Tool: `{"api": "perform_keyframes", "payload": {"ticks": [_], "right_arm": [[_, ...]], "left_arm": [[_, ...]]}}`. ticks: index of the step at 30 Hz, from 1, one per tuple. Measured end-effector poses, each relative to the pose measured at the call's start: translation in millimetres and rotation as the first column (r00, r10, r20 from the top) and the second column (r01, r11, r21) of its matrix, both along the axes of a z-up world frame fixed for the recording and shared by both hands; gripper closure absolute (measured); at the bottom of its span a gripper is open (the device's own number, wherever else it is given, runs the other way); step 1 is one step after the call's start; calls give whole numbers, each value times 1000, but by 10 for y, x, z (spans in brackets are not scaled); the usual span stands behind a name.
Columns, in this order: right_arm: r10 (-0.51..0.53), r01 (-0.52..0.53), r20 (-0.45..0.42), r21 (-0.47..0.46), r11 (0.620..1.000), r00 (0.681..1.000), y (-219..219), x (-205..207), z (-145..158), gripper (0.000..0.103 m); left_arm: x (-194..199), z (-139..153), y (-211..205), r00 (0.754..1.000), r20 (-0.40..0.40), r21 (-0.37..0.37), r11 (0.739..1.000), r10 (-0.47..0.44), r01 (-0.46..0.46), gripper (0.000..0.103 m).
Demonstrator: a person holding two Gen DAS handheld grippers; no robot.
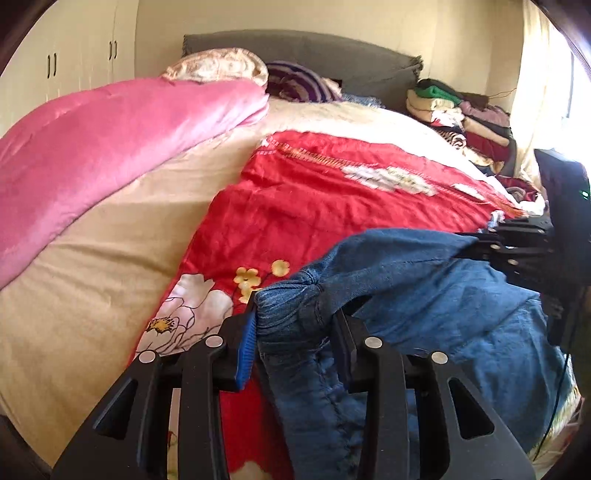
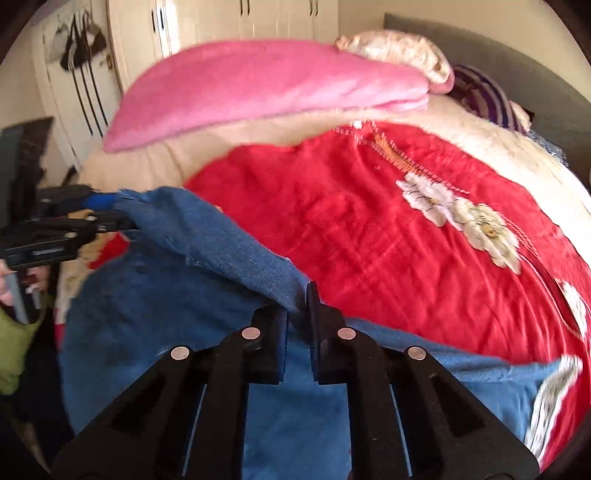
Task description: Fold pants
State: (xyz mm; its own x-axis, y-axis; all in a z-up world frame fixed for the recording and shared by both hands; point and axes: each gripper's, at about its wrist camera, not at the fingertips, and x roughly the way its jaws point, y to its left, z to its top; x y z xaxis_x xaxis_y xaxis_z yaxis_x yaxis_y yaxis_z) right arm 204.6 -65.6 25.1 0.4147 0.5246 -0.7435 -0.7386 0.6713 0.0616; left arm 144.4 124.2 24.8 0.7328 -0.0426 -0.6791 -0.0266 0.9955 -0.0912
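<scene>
Blue denim pants [image 1: 424,302] lie on the red flowered bedspread [image 1: 314,206] at the bed's near edge. My left gripper [image 1: 295,317] is shut on a bunched end of the pants and holds it up. My right gripper [image 2: 297,314] is shut on another edge of the pants [image 2: 221,251], also lifted. The cloth stretches between the two grippers. The right gripper shows at the right edge of the left wrist view [image 1: 480,251]. The left gripper shows at the left of the right wrist view [image 2: 110,214].
A folded pink quilt [image 1: 110,147] lies along the bed's left side. Pillows [image 1: 221,66] and a grey headboard [image 1: 314,48] are at the far end. A stack of folded clothes [image 1: 461,118] sits at the far right corner. White wardrobes [image 2: 221,22] stand behind.
</scene>
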Motion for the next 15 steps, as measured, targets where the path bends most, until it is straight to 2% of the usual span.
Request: {"api": "perform_keyframes", "payload": {"ticks": [4,9,15], "right_arm": [[-16,14,20,80,997,1000,-226,-435,181,98],[-28,24,24,129,991,999,-388,-947,263,99],[5,-7,16,145,989,1000,-455,-1474,263,99]], "left_arm": [[-296,122,-123,999,48,16,1000,-21,20,69],[-657,195,-245,995,83,41,998,-48,44,69],[-955,130,-270,996,49,52,996,-75,73,68]]}}
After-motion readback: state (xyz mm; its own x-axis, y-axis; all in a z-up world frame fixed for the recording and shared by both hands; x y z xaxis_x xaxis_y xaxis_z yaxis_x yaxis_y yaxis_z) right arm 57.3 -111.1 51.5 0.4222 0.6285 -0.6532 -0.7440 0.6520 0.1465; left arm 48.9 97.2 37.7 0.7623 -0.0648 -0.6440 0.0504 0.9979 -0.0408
